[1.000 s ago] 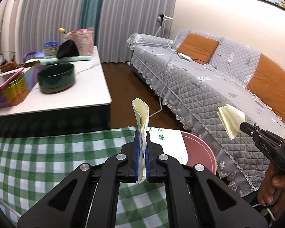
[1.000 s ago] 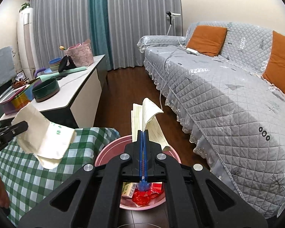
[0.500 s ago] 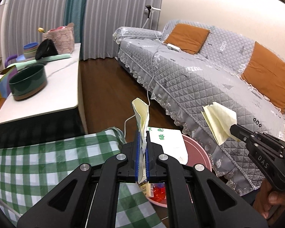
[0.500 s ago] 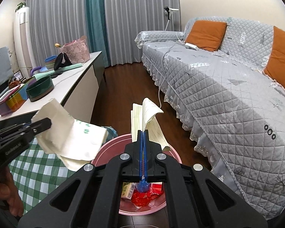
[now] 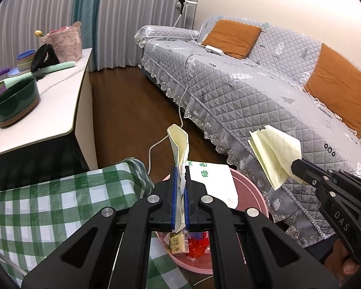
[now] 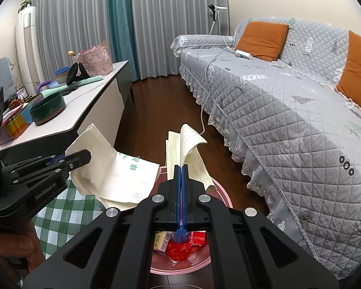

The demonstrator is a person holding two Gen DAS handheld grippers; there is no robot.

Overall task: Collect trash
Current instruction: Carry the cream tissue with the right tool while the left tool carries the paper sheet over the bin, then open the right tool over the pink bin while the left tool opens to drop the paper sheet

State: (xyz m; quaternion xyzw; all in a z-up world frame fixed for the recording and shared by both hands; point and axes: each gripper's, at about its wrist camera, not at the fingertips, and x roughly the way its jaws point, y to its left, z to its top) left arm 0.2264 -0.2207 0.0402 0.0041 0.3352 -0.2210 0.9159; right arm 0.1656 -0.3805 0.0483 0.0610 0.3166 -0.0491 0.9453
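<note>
While the pink bin (image 6: 219, 192) already holds wrappers (red ones), the left gripper (image 5: 179, 192) pinches a white bag (image 6: 122, 173) and the right gripper (image 6: 181, 190) pinches lined paper (image 6: 190, 144) above it, both unreleased.

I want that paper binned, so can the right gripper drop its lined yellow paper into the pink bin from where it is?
Probably yes: the right gripper holds the lined yellow paper over the pink bin, nothing between.
</note>
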